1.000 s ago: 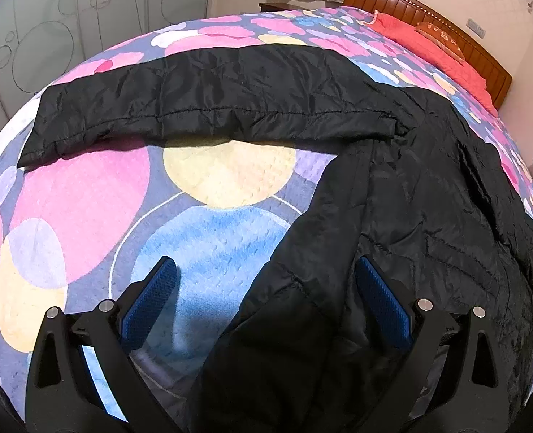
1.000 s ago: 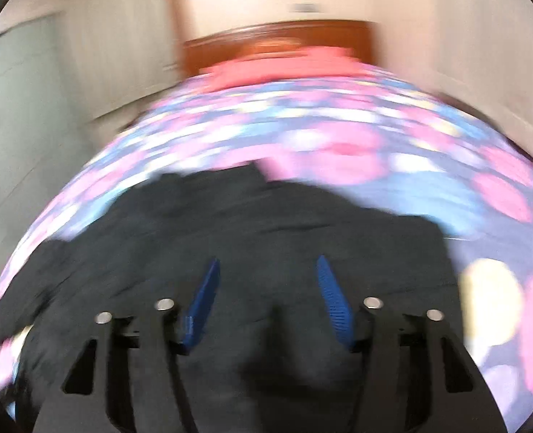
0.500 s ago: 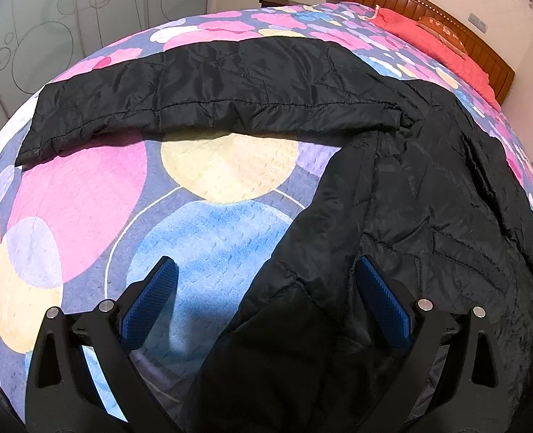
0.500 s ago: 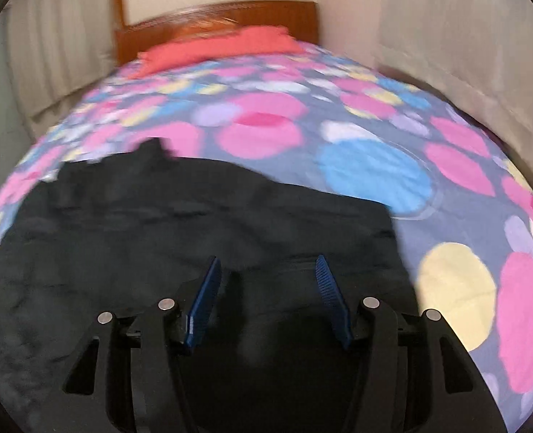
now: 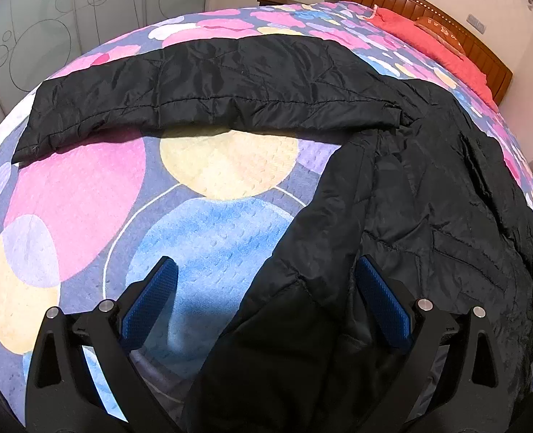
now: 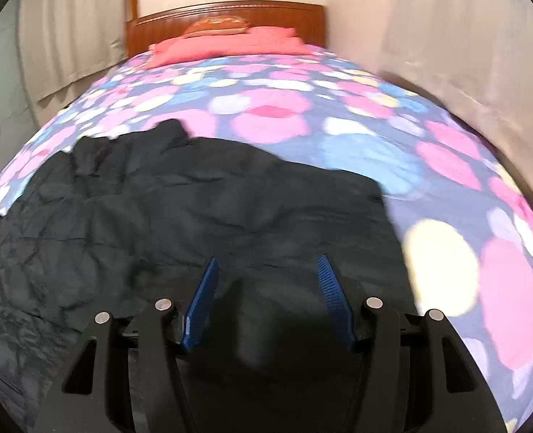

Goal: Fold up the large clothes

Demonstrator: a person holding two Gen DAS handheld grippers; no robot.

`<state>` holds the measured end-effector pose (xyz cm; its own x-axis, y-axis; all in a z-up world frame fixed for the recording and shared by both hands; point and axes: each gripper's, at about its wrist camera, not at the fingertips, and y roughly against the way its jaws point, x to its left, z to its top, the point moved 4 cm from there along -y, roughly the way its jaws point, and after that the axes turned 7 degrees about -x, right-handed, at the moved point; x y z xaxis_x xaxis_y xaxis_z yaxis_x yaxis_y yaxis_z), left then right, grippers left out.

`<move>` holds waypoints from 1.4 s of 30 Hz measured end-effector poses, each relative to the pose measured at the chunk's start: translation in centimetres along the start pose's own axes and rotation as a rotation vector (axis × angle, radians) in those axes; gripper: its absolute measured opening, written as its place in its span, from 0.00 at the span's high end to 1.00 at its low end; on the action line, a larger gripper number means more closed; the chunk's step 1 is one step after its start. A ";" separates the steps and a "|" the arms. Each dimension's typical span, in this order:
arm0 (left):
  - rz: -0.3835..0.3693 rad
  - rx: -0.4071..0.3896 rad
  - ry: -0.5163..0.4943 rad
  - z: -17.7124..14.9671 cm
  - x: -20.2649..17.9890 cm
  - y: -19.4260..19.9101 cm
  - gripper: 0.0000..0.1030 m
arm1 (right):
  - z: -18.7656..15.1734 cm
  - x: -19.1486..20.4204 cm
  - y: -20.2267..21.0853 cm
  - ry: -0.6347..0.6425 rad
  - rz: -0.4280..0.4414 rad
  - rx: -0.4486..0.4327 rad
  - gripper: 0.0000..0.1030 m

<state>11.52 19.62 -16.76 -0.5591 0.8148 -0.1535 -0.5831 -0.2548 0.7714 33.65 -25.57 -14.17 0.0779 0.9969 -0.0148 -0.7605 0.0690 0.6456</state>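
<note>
A black quilted jacket lies spread on a bed with a bedspread of coloured circles. One sleeve stretches out flat to the left across the far side. My left gripper hovers open and wide over the jacket's near corner, and the hem edge runs between its blue pads without touching them. In the right wrist view the jacket fills the near left. My right gripper hangs over the jacket's right part with its jaws opening. Black fabric lies under and between the pads, which do not press on it.
A wooden headboard and a red pillow stand at the bed's far end. Curtains hang close on the right side, and a pale wardrobe with circle patterns stands on the left. Bare bedspread shows right of the jacket.
The right gripper has sunk closer to the jacket and its view has swung a little to the right. The left gripper and the sleeve have stayed put.
</note>
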 end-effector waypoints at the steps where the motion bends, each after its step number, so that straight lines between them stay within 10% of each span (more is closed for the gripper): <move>1: -0.001 0.001 0.003 0.0 0.0 0.0 0.04 | -0.6 -0.7 -0.3 -0.007 -0.015 0.013 0.44; 11: -0.095 -0.028 0.089 0.9 1.4 1.5 0.04 | -2.9 -1.2 -2.1 0.005 0.027 0.015 0.35; 27: -0.042 -0.151 0.287 6.3 12.6 -1.2 0.04 | -3.0 -1.3 -1.7 0.013 0.022 0.008 0.35; 42: -0.185 -0.270 0.530 8.1 17.4 -1.6 0.02 | -3.0 -1.3 -1.6 0.013 0.023 0.005 0.35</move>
<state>7.49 38.42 -15.72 -0.6108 0.5063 -0.6087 -0.7880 -0.3137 0.5298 32.81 -26.88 -17.51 0.0526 0.9986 -0.0098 -0.7588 0.0464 0.6497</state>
